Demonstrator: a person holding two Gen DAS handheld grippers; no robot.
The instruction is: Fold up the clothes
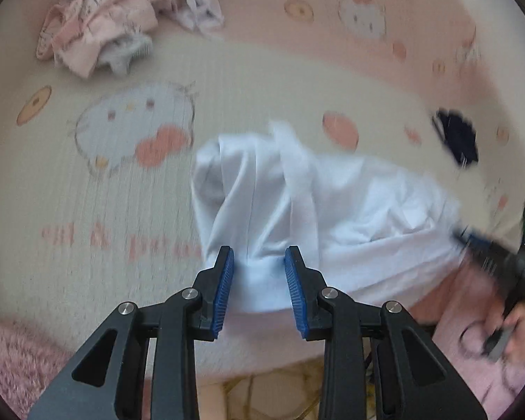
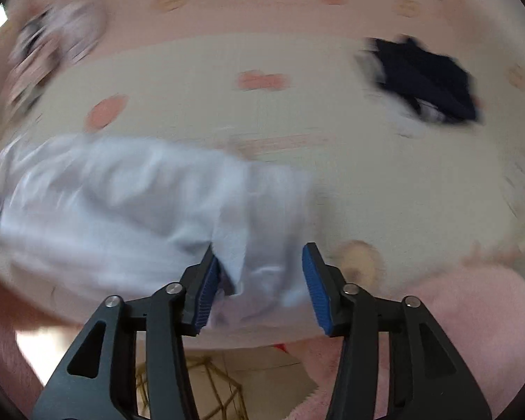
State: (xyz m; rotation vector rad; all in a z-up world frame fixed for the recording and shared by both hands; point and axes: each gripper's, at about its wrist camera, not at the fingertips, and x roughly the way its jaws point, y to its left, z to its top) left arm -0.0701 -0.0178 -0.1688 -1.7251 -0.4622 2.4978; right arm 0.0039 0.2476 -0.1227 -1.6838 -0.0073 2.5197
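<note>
- Fingers of the left gripper (image 1: pixel 259 262) stand apart, blue pads facing each other, with a bunched end of the white garment (image 1: pixel 297 210) lying in the gap between them; the cloth fills most of the gap, but the blur does not let me tell whether the pads press on it.
- Fingers of the right gripper (image 2: pixel 262 262) also stand apart, wider, and the other end of the white garment (image 2: pixel 122 203) lies between them, close against the left-hand pad and well clear of the right-hand one.
- From the left wrist view the garment runs from the fingers up and away to the right, rumpled, with a folded strip across its top.
- From the right wrist view it spreads from the fingers out to the left in a wrinkled heap.
- It lies on a cartoon-printed mat (image 1: pixel 87 182), cream and pink, near its front edge.
- Dark garment (image 2: pixel 430 80) lies on the mat well apart, beyond the right gripper.
- Pile of pink and white clothes (image 1: pixel 115 24) sits at the far left of the mat.
- Both views are smeared by motion.
</note>
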